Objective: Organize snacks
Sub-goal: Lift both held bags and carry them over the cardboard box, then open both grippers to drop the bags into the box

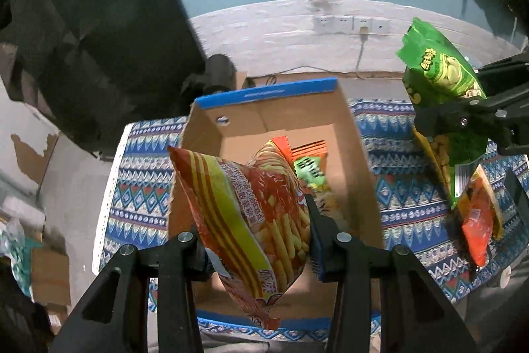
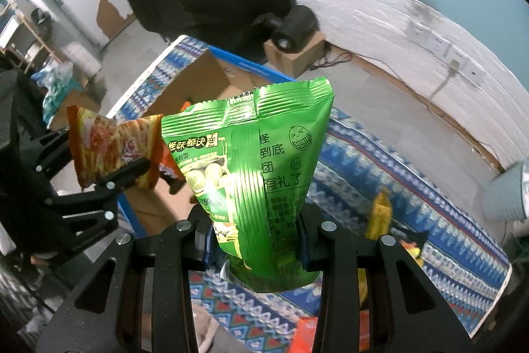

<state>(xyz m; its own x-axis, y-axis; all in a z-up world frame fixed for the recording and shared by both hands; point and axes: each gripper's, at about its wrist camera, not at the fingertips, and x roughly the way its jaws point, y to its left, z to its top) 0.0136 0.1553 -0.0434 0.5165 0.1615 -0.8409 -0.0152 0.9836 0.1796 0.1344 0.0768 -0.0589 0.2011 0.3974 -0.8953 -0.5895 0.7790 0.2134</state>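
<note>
Both grippers hold snack bags above the table.

The left gripper grips an orange bag over the cardboard box; the right gripper clamps a green bag right of it.

One cardboard box, two grippers, roughly seven snack bags.

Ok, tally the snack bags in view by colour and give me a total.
Green: 2, the green bag in the right gripper, the green packet in the box.
Orange-red: 3, the striped bag in the left gripper, the orange packet in the box, the orange bag on the cloth.
Yellow: 1, the yellow bag on the cloth.
Total: 6 that show.
</note>
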